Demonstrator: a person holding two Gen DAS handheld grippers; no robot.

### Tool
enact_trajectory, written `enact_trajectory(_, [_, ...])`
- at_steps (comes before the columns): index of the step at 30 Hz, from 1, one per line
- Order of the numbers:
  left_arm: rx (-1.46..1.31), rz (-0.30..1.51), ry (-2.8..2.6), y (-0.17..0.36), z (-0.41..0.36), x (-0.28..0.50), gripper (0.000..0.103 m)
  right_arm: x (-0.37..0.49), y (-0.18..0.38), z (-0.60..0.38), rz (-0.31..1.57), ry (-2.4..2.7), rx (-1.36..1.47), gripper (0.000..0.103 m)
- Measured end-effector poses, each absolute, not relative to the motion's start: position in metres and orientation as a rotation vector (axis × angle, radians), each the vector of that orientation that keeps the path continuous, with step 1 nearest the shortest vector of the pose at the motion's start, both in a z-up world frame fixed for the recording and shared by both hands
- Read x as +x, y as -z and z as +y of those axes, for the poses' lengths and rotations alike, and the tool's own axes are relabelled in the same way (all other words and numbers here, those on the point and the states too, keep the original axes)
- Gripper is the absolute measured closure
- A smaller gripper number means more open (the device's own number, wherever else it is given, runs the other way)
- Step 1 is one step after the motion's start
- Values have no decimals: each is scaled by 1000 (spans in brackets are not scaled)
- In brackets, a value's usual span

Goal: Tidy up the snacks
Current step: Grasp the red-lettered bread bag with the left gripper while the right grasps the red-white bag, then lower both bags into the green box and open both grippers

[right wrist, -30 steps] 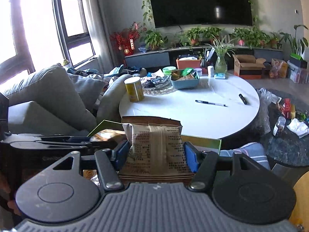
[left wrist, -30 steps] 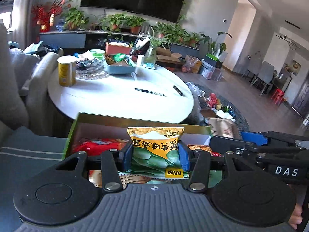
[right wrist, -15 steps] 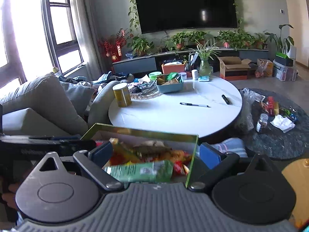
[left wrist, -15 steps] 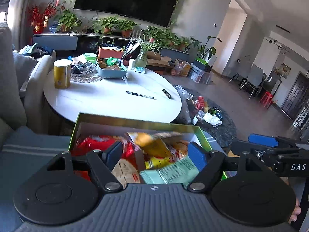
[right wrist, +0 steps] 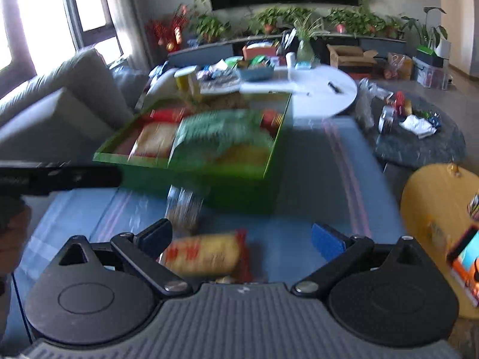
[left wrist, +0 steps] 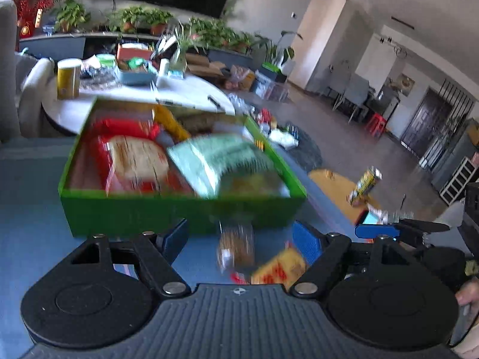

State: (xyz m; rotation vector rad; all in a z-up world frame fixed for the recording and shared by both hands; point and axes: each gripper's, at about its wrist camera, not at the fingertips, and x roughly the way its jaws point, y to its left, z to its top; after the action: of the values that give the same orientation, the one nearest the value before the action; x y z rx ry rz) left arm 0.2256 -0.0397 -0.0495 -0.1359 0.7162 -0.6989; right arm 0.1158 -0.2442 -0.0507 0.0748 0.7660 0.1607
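A green box (left wrist: 179, 209) (right wrist: 239, 191) full of snack packets stands on a blue cloth surface. A pale green packet (left wrist: 221, 158) (right wrist: 221, 131) lies on top inside it. A clear jar (left wrist: 235, 245) (right wrist: 184, 209) and a yellow-red packet (left wrist: 280, 270) (right wrist: 203, 254) lie on the cloth in front of the box. My left gripper (left wrist: 242, 239) is open and empty, just short of the jar. My right gripper (right wrist: 242, 236) is open and empty, over the yellow-red packet. Both views are blurred by motion.
A round white table (left wrist: 185, 92) (right wrist: 326, 89) with a yellow can (left wrist: 69, 77), a blue tray (right wrist: 254, 71) and pens stands behind the box. A grey sofa (right wrist: 54, 101) is at the left. A yellow stool (right wrist: 434, 203) stands at the right.
Both grippers let go of their packets into the box, opened wide and pulled back and down. The jar and the yellow-red packet have come into view in front of the box.
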Motion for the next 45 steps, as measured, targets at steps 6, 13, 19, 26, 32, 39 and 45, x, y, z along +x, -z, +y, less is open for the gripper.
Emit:
enact_trajectory(6, [-65, 711, 719, 69, -54, 208, 29, 112, 75, -247, 803, -104, 142, 2])
enact_trajectory(13, [3, 693, 759, 73, -67, 197, 29, 113, 92, -244, 847, -95, 194, 2])
enact_trajectory(19, [25, 701, 779, 80, -74, 196, 29, 100, 94, -241, 820, -53, 149, 3])
enact_trajectory(26, [113, 672, 834, 90, -92, 190, 29, 86, 94, -253, 823, -16, 193, 3])
enact_trajectory(32, [193, 668, 823, 103, -112, 194, 27, 81, 92, -259, 831, -13, 212, 3])
enact_trajectory(39, [308, 604, 804, 116, -126, 184, 69, 83, 91, -261, 832, -4, 222, 3])
enact_trajectory(45, [280, 512, 753, 102, -112, 167, 69, 83, 83, -259, 816, -15, 209, 3])
